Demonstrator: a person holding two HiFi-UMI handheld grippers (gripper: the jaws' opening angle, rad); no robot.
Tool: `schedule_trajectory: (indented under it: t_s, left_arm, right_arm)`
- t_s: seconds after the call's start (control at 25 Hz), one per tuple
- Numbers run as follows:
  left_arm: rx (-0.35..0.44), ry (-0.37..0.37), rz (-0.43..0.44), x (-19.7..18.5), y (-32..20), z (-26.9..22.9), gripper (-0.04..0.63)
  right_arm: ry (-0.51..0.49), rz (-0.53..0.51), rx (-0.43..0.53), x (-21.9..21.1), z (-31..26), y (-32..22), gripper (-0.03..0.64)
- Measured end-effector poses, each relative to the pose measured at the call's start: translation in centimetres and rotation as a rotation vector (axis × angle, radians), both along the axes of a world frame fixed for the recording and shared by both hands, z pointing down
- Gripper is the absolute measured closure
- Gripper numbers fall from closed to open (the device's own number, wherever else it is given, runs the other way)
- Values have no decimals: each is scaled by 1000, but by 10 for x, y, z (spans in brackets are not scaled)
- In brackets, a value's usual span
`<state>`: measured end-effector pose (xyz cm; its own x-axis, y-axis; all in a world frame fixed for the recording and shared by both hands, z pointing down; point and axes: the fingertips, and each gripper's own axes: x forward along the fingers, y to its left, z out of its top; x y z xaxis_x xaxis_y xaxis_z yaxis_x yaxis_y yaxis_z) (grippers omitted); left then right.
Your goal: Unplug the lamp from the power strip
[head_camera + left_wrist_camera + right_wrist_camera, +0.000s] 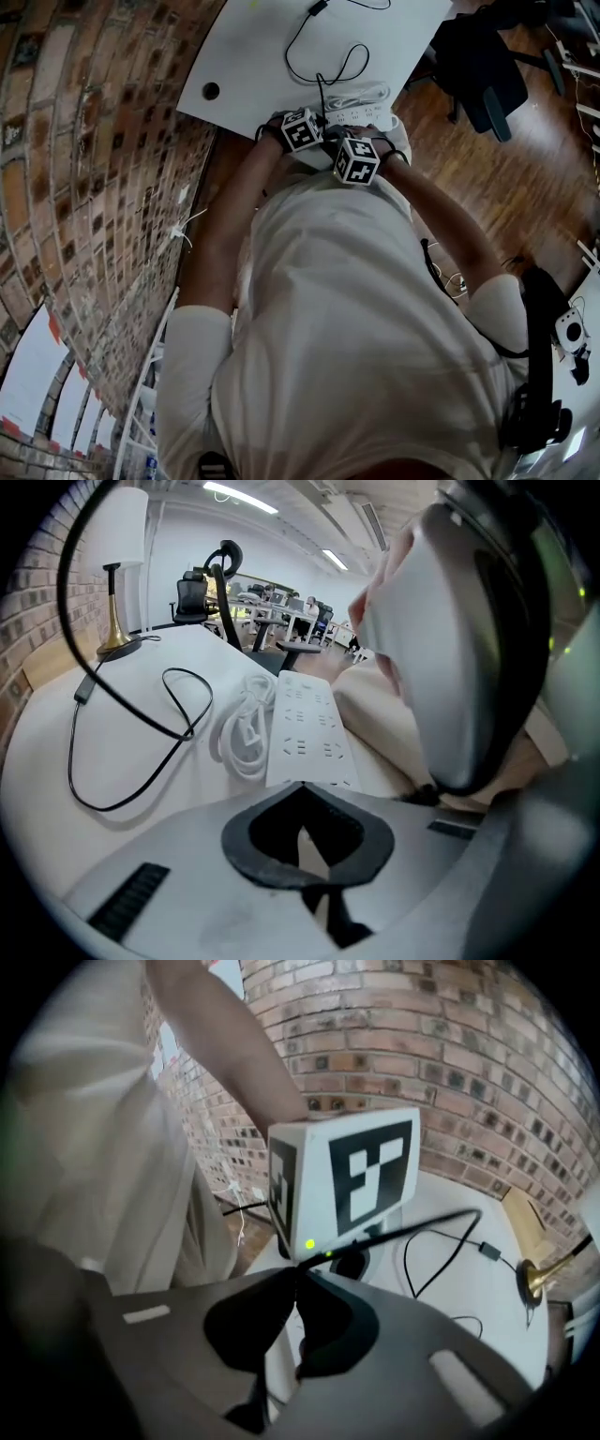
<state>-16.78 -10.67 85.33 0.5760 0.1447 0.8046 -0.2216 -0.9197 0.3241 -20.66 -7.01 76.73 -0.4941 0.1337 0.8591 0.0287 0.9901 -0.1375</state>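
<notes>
The right gripper [298, 1269] pinches the black cord [427, 1222] in its closed jaw tips. The cord runs taut toward the brass lamp [116, 621] at the far end of the white table [131, 752]. The left gripper [300, 787], jaws pressed together and holding nothing, sits at the near end of the power strip [306, 726].

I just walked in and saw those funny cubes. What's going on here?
A person is working at a white table with a hand-held gripper in each hand. The left hand-held gripper, jaws shut, sits at the near end of the long white power strip. The right hand-held gripper is shut on the thin black lamp cord. The strip's visible sockets are empty.
</notes>
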Motion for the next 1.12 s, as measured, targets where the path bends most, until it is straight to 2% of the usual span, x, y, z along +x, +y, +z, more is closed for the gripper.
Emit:
schedule_trajectory:
  t_s: [0.16,0.32,0.44,0.56,0.68,0.8,1.0,1.12]
  left_arm:
    - [6,9,-11,1,-1,0,594]
    - [13,29,-59,-1,-4,-3,594]
    - [29,45,-154,-6,-6,-10,597]
    - [38,119,-305,-16,-4,-31,597]
    - [80,199,-455,-32,-26,-59,597]
    - [62,286,-595,-47,-25,-86,597]
    - [9,430,-798,-70,-27,-117,597]
    - [16,488,-870,-80,-26,-131,597]
  right_arm:
    - [77,63,-72,48,15,-3,607]
    - [66,156,-78,80,5,-22,606]
    - [67,279,-41,94,2,-48,603]
    - [82,366,2,101,1,-67,601]
    - [122,363,102,99,-1,-103,600]
    - [180,347,182,93,3,-122,597]
    - [267,295,213,73,25,-150,594]
    - [317,256,219,66,40,-155,593]
